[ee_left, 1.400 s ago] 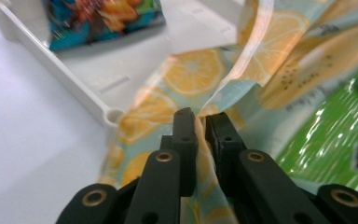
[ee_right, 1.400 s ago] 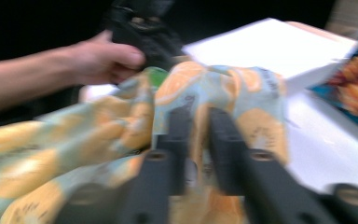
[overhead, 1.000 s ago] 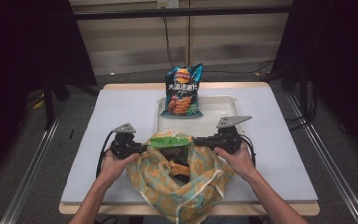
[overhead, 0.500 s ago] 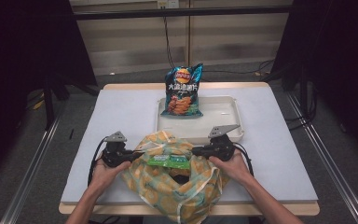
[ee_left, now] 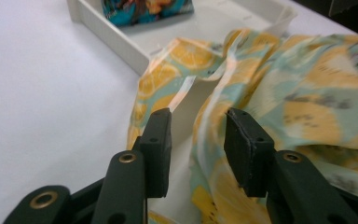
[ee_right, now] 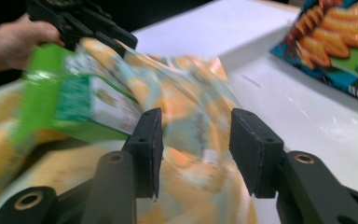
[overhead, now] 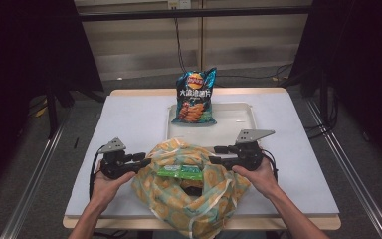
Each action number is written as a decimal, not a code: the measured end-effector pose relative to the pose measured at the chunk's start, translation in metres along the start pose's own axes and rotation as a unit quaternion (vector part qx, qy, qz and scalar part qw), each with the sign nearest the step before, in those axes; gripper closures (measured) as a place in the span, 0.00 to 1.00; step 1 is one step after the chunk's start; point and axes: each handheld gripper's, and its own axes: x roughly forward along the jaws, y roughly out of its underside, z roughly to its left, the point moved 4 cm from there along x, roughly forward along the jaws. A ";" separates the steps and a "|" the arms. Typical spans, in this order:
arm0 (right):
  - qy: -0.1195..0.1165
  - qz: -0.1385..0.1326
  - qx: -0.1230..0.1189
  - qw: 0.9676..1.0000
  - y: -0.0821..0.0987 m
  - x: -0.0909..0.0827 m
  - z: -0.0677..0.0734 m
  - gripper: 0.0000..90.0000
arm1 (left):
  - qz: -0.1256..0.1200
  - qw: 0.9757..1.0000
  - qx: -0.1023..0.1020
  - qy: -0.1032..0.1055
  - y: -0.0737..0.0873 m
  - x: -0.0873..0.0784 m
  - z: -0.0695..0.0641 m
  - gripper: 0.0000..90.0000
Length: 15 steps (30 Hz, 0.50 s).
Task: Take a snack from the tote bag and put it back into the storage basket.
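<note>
A lemon-print bag point(overhead: 189, 191) lies slumped at the table's front middle, and a green packet point(overhead: 180, 173) rests in its mouth. My left gripper point(overhead: 146, 158) is at the bag's left rim. Its jaws have just been opening, and in the left gripper view point(ee_left: 196, 122) the bag's cloth point(ee_left: 279, 93) lies loose between the pads, not pinched. My right gripper point(overhead: 216, 155) is at the right rim and has also just been opening. In the right gripper view point(ee_right: 196, 122) the bag point(ee_right: 186, 107) and green packet point(ee_right: 60, 98) lie just beyond its parted pads.
A blue chips bag point(overhead: 195, 97) stands upright at the back of a white tray point(overhead: 238, 122) behind the lemon-print bag. The tray's near wall point(ee_left: 116, 44) is close to the left gripper. Bare white table point(overhead: 124, 119) lies to either side.
Both grippers held the bag's rim up and have parted their jaws. The left hand drew outward and toward the person, the bag sagged onto the table, and the green packet tipped flat across its mouth.
</note>
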 end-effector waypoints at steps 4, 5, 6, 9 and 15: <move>-0.022 -0.009 -0.010 1.000 -0.005 -0.006 0.014 0.58 | -0.024 1.000 -0.003 0.000 0.001 -0.014 -0.007 0.65; -0.026 -0.011 -0.014 1.000 -0.006 -0.006 0.018 0.58 | -0.031 1.000 -0.002 0.002 0.001 -0.016 -0.010 0.65; -0.030 -0.010 -0.016 0.999 -0.006 -0.006 0.022 0.58 | -0.036 0.999 0.000 0.006 0.001 -0.019 -0.014 0.65; -0.043 -0.012 -0.024 0.999 -0.010 -0.005 0.032 0.55 | -0.048 0.999 0.002 0.011 0.003 -0.026 -0.024 0.65; -0.068 -0.008 -0.049 0.996 -0.017 0.001 0.052 0.43 | -0.032 0.999 0.024 0.033 0.014 -0.027 -0.047 0.60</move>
